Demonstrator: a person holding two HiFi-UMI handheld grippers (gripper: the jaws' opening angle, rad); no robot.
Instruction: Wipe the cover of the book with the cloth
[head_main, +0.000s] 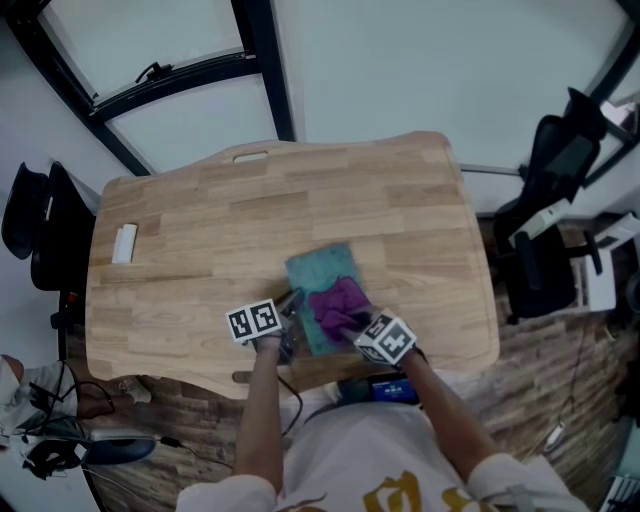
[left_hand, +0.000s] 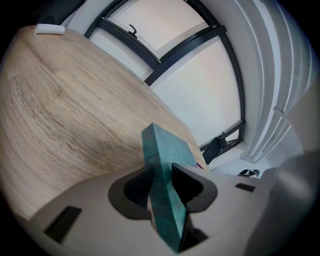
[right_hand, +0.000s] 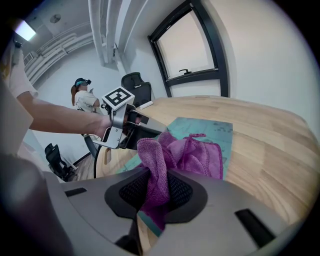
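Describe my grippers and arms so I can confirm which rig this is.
The left gripper and the right gripper both have light grey moulded bodies with black ribbed pads. Each carries a white cube printed with black square markers. A thin black cable trails from the left one. The person wears a white short-sleeved shirt with gold print.

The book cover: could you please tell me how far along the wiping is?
Done: the left gripper clamps the book by its edge, and the right gripper grips the cloth. In hand: the cloth lies bunched on the cover's near part. Remaining: the bare far part.
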